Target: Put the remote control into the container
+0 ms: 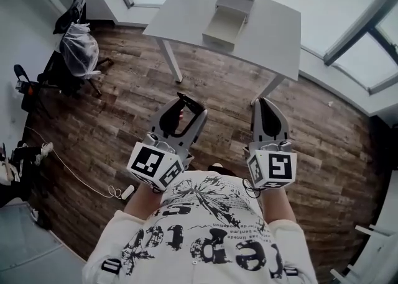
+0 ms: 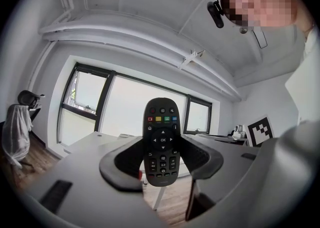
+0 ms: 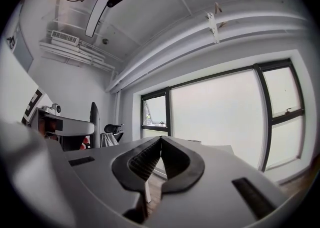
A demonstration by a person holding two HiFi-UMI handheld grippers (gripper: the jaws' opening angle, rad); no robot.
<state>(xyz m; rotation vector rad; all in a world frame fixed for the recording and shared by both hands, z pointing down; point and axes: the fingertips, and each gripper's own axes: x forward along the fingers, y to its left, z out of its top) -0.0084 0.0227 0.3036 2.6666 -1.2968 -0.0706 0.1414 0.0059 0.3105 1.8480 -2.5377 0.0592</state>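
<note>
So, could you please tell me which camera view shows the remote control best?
The left gripper view: the remote control faces the camera, buttons plainly visible, clamped in the left gripper. The head view shows only a dark sliver of it between those jaws; the right gripper view shows none of it.

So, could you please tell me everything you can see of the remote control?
The remote control is black and plastic-looking, with rounded ends, a row of coloured buttons, an OK pad and small keys below. Its buttons face the camera; its lower half is clamped between the left gripper's dark pads.
</note>
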